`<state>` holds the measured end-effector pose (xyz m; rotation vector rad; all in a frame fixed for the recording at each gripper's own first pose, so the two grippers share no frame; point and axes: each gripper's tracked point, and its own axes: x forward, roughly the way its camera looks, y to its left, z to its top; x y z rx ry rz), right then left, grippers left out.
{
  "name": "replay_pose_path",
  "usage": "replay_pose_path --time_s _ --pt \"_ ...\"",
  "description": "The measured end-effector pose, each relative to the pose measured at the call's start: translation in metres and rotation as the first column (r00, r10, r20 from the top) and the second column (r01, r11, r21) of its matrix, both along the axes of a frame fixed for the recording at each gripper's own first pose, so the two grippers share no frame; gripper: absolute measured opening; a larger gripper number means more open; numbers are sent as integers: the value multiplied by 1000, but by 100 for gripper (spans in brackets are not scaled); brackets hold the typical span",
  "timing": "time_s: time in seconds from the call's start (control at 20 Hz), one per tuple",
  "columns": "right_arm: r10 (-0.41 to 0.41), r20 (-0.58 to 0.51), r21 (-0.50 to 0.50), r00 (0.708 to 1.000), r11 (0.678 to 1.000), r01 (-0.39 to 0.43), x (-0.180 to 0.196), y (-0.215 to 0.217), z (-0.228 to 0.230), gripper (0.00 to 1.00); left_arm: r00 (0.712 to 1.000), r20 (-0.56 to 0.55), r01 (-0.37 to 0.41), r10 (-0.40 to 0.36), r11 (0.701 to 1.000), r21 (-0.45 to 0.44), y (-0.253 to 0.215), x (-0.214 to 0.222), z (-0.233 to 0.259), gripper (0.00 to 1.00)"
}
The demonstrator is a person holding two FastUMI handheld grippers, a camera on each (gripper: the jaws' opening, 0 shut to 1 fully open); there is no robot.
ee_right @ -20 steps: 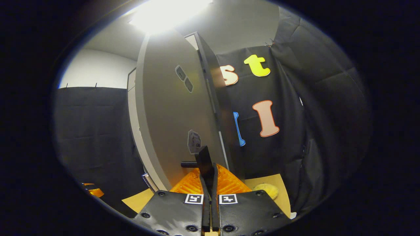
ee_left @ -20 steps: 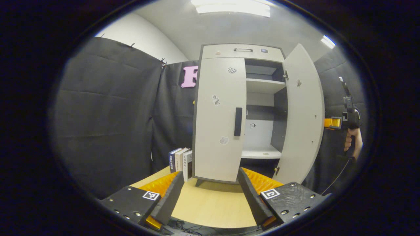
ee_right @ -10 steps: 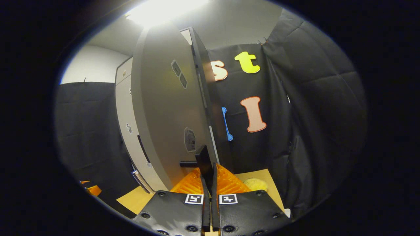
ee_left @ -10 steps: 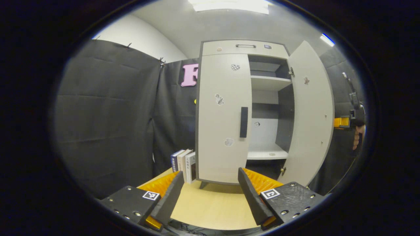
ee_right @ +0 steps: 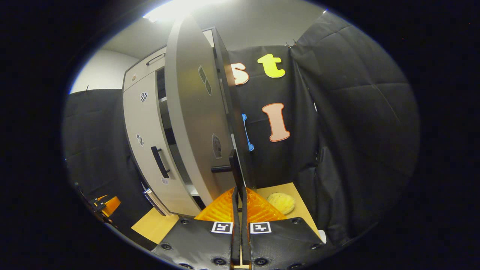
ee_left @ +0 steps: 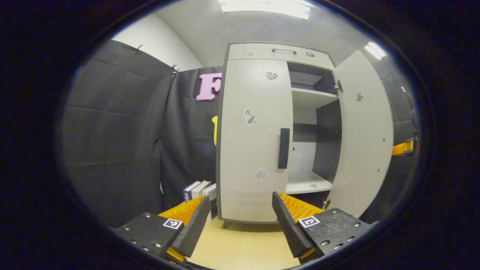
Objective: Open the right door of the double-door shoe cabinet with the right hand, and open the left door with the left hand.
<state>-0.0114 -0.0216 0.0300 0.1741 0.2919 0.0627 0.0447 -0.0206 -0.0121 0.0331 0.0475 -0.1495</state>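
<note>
The right tongs (ee_right: 240, 187) pinch the right door (ee_left: 362, 138) handle (ee_right: 234, 167), door swung wide. The left tongs (ee_left: 240, 213), spread empty, face the closed left door (ee_left: 251, 138); next, close on its handle (ee_left: 284, 148).

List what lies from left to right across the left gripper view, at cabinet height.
Books → closed left door → its black handle → open shelves → swung-open right door → right gripper's orange finger.

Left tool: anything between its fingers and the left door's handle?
No. In the left gripper view the open left tool faces bare tabletop, then the shut left door; its handle sits higher, unobstructed.
</note>
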Motion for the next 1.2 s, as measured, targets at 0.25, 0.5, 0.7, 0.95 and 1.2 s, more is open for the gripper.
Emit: replay_pose_path --time_s 0.25,0.5,0.7,0.95,1.2 --pt "-149 -15 -101 989 984 147 -42 -22 2 2 988 24 153 -152 987 -41 -11 58 19 97" --pt "-334 42 -65 942 940 336 -64 -35 24 2 958 39 285 -283 958 -35 -36 104 28 96" --pt "-427 43 -64 903 901 429 -93 -51 27 1 930 67 364 -362 931 -32 -70 127 41 95" --pt "-525 105 -63 845 844 533 -101 -87 40 2 921 86 385 -380 922 -48 -109 150 54 96" --pt "-546 66 -82 835 831 550 -75 -140 16 14 950 100 299 -296 954 -20 -129 173 63 96"
